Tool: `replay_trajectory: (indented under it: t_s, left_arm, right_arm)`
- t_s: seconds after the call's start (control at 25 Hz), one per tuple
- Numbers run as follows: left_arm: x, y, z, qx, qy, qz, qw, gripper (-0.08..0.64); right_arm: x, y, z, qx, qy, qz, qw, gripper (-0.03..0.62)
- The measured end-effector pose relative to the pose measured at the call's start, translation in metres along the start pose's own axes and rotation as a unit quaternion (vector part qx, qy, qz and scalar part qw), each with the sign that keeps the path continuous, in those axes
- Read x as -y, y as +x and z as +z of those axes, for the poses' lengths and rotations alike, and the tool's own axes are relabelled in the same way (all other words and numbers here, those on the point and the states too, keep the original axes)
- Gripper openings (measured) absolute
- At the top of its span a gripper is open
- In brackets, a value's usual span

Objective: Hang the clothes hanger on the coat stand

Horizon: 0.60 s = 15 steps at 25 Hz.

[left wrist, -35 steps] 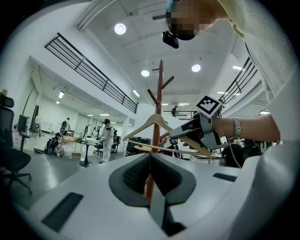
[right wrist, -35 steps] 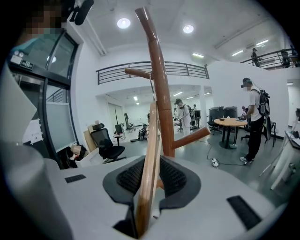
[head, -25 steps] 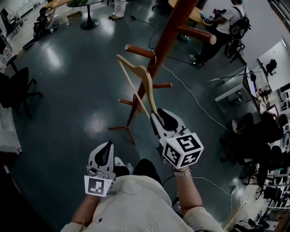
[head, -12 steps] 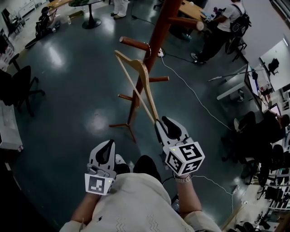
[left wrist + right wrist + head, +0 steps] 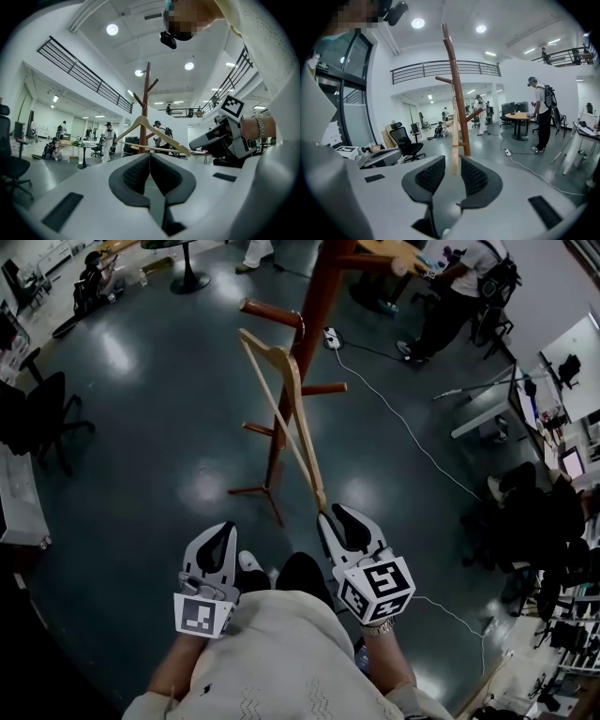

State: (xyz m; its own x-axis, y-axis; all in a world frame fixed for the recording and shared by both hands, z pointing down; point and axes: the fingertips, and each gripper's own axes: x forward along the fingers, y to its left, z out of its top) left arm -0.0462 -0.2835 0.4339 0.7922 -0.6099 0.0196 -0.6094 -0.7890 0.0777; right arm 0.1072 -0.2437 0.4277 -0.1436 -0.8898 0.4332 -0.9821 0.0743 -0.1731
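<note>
Right tool [image 5: 337, 517]: jaws closed on the tip of 1 arm of the hanger [image 5: 291, 395], the wooden strip pinched between the 2 dark pads. In the right gripper view the tool [image 5: 451, 162] shows the strip rising straight out of the gap, edge-on, in line with the stand [image 5: 457, 84].

Left tool [image 5: 217, 542]: jaws together, tips touching, nothing between them [image 5: 150, 158]. Held low and to the left, well apart from the hanger.

Hanger: off the floor, tilted up and away from the right tool toward the stand [image 5: 314, 306]. Its top lies just below the upper left peg [image 5: 272, 313], close beside the pole. Hook too small to make out; cannot tell whether it touches peg or pole. From the left gripper view the hanger [image 5: 150, 129] spreads across the front of the stand [image 5: 146, 93].

Around: 2 shorter pegs lower on the pole, 1 to the right [image 5: 325, 388], 1 to the left [image 5: 261, 429], both behind the hanger's arms. White cable [image 5: 403, 427] runs over the dark floor [image 5: 159, 409] past the stand's base. Office chair [image 5: 37, 418] far left. Person [image 5: 459, 282] standing beyond the stand; round counter [image 5: 520, 115] near them.
</note>
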Motion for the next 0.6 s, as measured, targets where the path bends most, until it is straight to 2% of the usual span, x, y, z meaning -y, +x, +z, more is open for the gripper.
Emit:
replay_trajectory:
  t_s: [0.12,0.32,0.48,0.6]
  left_arm:
    - [0.002,0.002,0.007,0.013,-0.011,0.006,0.9998,0.012]
    - [0.001,-0.001,0.010,0.021,-0.017,0.017,0.9995,0.012]
    - [-0.002,-0.006,0.015,0.030,-0.011,0.033,0.9989,0.012]
    - [-0.013,-0.013,0.014,0.034,-0.013,0.046,0.9983,0.012]
  right_arm:
    - [-0.010,-0.005,-0.005,0.001,-0.007,-0.001,1.000,0.097]
    - [-0.038,-0.003,-0.015,0.032,-0.019,-0.015,0.999,0.095]
    - [-0.064,0.005,-0.016,0.065,-0.017,0.012,0.998,0.038]
    - [-0.085,0.019,-0.014,0.081,-0.016,0.035,0.996,0.020]
